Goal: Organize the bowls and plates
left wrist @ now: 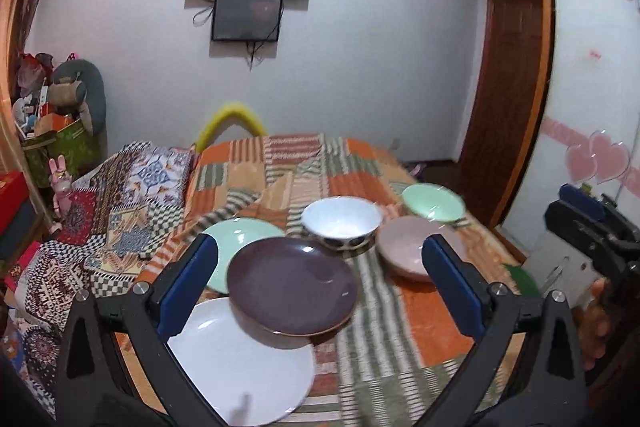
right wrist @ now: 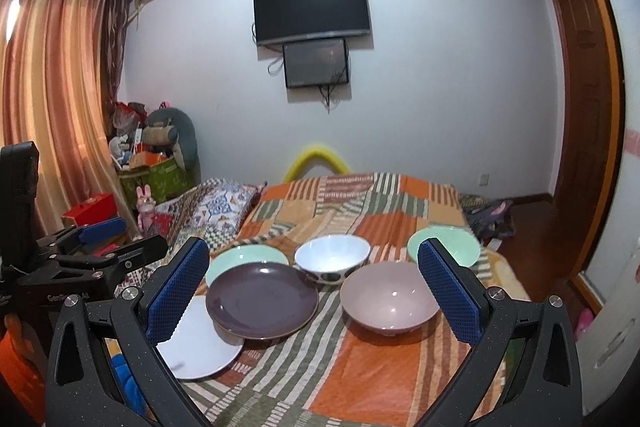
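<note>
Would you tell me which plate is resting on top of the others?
The dark purple plate: it overlaps the white plate and mint plate beneath it.

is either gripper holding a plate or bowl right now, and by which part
Nothing is held. The left gripper and right gripper are both open and empty above the dishes.

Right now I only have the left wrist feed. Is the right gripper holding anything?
Observer: No. The right gripper has its jaws wide open, with nothing between them.
Operator: One of my fingers covers part of the pink bowl. Anything in it?
Observer: The pink bowl is empty. Its whole rim shows in the right wrist view, and it stands upright on the blanket.
</note>
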The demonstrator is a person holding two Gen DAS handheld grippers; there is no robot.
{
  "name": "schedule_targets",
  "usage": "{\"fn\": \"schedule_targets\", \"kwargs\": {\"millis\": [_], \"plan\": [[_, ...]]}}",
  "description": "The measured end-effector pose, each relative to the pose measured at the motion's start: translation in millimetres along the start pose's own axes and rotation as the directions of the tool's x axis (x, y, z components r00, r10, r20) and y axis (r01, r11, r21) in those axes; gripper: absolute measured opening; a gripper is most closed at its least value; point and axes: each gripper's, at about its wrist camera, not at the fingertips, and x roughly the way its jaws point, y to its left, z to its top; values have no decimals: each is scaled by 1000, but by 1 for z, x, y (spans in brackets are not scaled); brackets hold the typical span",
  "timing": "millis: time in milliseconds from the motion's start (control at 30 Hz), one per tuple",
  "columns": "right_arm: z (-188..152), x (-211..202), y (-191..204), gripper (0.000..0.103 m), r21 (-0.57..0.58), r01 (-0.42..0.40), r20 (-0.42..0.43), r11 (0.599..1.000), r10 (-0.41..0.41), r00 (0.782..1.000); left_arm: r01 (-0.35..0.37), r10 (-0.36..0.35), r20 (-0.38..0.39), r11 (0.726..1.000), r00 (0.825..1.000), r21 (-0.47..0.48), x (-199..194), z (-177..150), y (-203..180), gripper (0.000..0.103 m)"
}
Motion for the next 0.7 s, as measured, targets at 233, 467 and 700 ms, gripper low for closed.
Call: {"fn": "schedule_targets", "kwargs": {"millis": [233,467,700], "plan": [[-16,50,-6,103,30,-26,-163,999,31,986,-19,16,-117,999,993,-30,52,-9,37,91],[-32,83,10,103,-56,-32,-253,998,17,967,-63,61,-205,998,977,-4,97,-17,69,87],[-48,128,10,84,12,-59,-384,998,59,922,-65,56,-290,998,956,-24,134,-28,98,82]]}}
